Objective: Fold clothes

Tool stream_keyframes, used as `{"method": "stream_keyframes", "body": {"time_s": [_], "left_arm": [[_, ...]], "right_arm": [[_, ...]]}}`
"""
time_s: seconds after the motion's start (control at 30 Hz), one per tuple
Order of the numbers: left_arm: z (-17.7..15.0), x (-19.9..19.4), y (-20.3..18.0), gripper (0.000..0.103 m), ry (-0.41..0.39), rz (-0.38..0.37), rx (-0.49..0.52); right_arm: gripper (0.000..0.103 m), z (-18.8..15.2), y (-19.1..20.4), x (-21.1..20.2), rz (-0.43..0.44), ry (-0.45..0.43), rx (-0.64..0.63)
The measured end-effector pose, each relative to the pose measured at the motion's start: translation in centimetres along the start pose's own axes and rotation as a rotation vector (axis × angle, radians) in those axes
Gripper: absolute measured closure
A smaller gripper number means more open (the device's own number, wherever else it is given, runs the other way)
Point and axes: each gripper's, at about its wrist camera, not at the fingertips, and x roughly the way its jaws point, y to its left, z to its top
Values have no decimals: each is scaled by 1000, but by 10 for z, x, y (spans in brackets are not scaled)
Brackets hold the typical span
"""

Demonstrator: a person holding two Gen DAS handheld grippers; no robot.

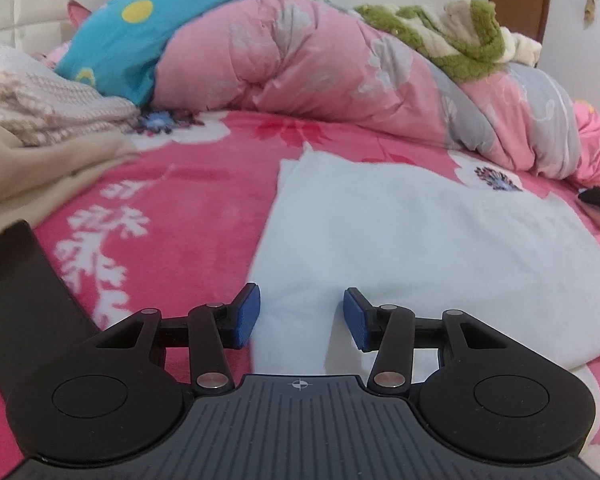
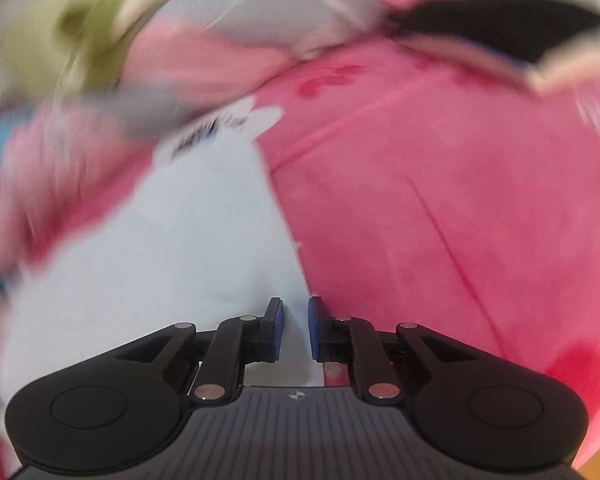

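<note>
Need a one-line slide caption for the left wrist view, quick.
Left claw open over the near edge of a white garment spread on the pink blanket.

Count by kind, both wrist views.

- Pale blue-white soft cloth garment (image 1: 420,248), lying flat: 1.
- Pink floral fleece bedspread (image 1: 188,208): 1.
- Bunched pink-and-grey quilted duvet (image 1: 300,64): 1.
- Turquoise pillow with yellow dots (image 1: 140,36): 1.
- Green-and-cream fuzzy blanket (image 1: 460,36): 1.
- Beige knitted fabric piece (image 1: 40,100): 1.
- Two-finger grippers with blue pads: 2, left (image 1: 301,318) and right (image 2: 294,328).
- Black flat item (image 2: 500,28): 1; kind unresolved, right view blurred.
</note>
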Motion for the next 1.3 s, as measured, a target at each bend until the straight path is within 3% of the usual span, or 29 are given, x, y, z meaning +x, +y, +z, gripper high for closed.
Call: {"method": "stream_keyframes", "body": {"time_s": [0.07, 0.17, 0.27, 0.33, 0.43, 0.53, 0.6, 0.8, 1.0, 1.13, 1.3], "left_arm": [[2, -8, 1, 57, -25, -20, 14], [2, -19, 0, 57, -46, -101, 51], [-9, -18, -6, 57, -13, -139, 98], [-18, -10, -7, 57, 35, -114, 109], [-20, -16, 0, 57, 45, -104, 117], [-20, -24, 7, 57, 46, -99, 125], [-20, -29, 12, 57, 46, -96, 131], [-28, -43, 15, 57, 69, -89, 166], [-37, -36, 8, 56, 92, -51, 209], [-44, -34, -2, 56, 50, -9, 294], [-50, -34, -12, 55, -13, 57, 405]], "right_arm": [[91, 3, 0, -15, -12, -25, 42], [91, -4, 20, -35, 1, -55, -7], [91, -20, 49, -40, 10, -48, -118], [91, -30, 61, -32, -8, -22, -173], [95, -42, 63, -9, -57, 22, -219], [93, -40, 73, -16, -85, 18, -195], [93, -43, 94, -25, -83, 4, -253], [93, -70, 165, -37, 83, 8, -396], [93, -122, 258, -17, 304, 129, -594], [93, -164, 286, 30, 290, 291, -672], [94, -163, 280, 29, 310, 304, -595]]}}
